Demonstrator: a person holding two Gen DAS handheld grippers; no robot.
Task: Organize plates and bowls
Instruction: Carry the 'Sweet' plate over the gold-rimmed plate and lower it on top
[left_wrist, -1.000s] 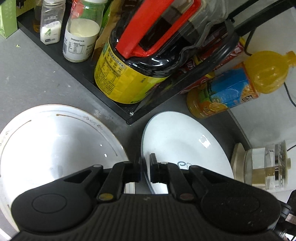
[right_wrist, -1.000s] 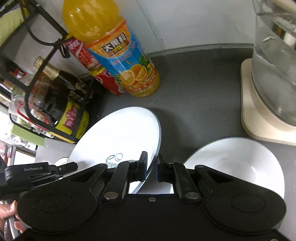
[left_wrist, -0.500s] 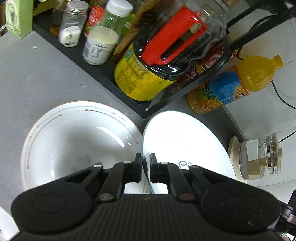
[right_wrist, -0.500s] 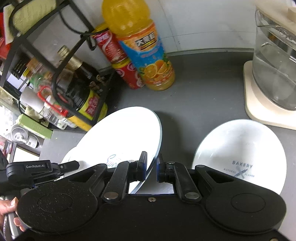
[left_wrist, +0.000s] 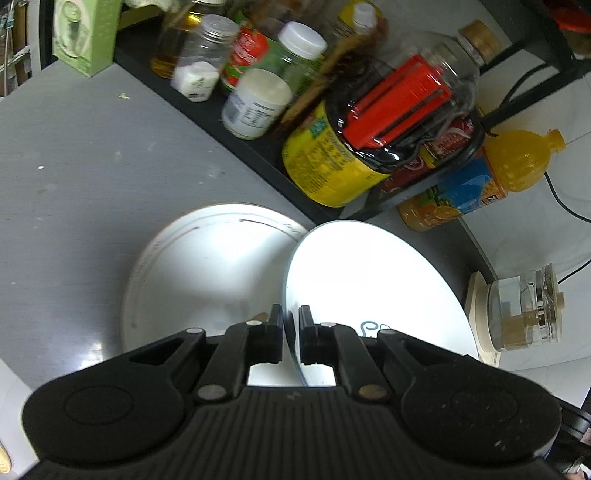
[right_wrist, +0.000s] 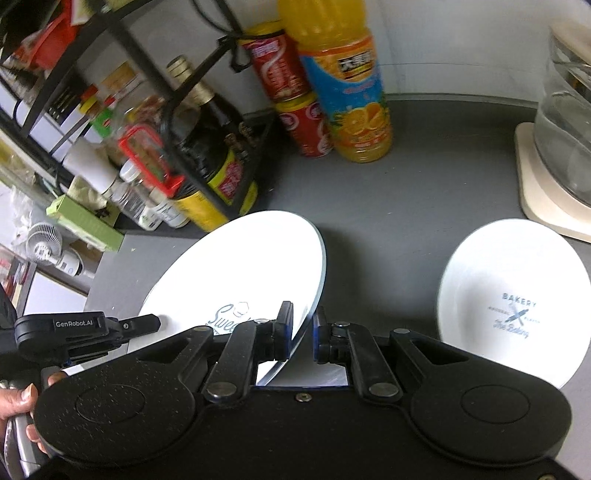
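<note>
The white plate (blue script on its face) is hanging tilted above the grey counter, both the left gripper and right gripper pinching its rim; a larger plate is lying underneath, a "Bakery" bowl well apart.

Both tools matte black w/ silver rivets; left tool marked "GenRobot.AI", ribbed body.

Left gripper clamped on the rim of a tilted white plate, lifted partly over a larger white bowl on the grey counter. Beyond, black rack crowded with jars, orange juice bottle just beside it.
</note>
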